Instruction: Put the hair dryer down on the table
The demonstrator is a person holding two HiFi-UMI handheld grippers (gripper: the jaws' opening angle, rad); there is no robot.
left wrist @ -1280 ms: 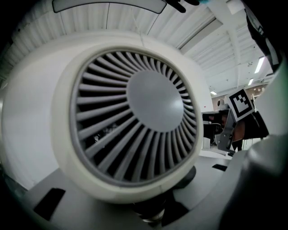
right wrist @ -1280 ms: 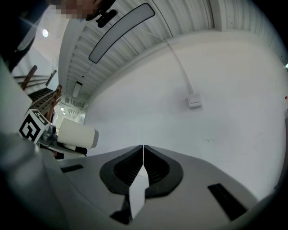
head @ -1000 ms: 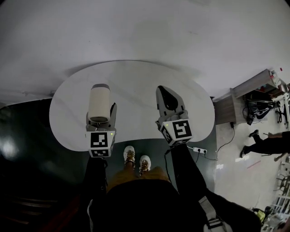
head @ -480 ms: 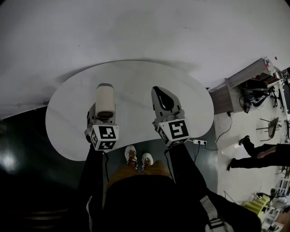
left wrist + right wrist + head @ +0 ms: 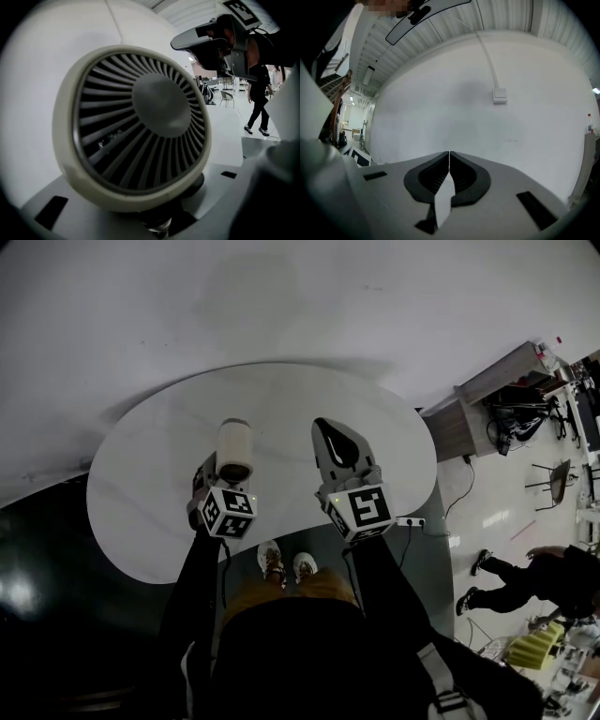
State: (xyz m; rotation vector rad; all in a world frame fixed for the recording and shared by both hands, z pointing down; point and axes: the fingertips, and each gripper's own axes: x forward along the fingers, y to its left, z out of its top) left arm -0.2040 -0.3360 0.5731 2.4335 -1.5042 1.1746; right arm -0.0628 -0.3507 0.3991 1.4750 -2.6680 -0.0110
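The fingers of the left gripper (image 5: 217,486) clamp the hair dryer (image 5: 234,446) by its handle above the near-left part of the round white counter (image 5: 141,474), while the fingers of the right gripper (image 5: 333,432) are pressed together and empty; released before touching down, it could drop and roll toward the near edge.

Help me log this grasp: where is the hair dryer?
Head view: the hair dryer is held in the left gripper over the table, left of the right gripper.
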